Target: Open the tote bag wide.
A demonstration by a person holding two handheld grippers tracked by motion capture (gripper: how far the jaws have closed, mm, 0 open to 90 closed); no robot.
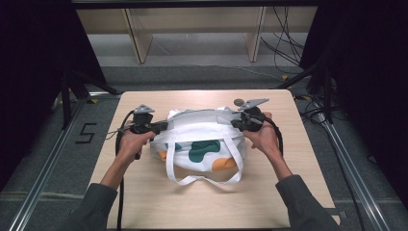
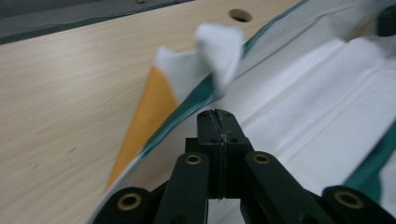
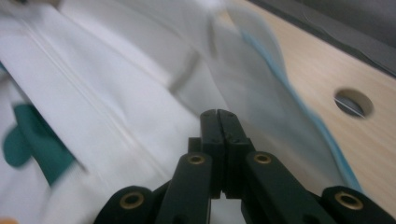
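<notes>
Left gripper (image 1: pixel 161 126) at 9 o'clock and right gripper (image 1: pixel 234 120) at 3 o'clock pinch the tote bag (image 1: pixel 202 144), jaws closed.

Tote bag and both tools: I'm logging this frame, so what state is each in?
tote bag: lying on the table, top part folded over, handles loose toward the person.
left tool: jaws shut, at the bag's left edge; cloth between them cannot be made out.
right tool: jaws shut, at the bag's right edge; a grip on cloth cannot be confirmed.
</notes>
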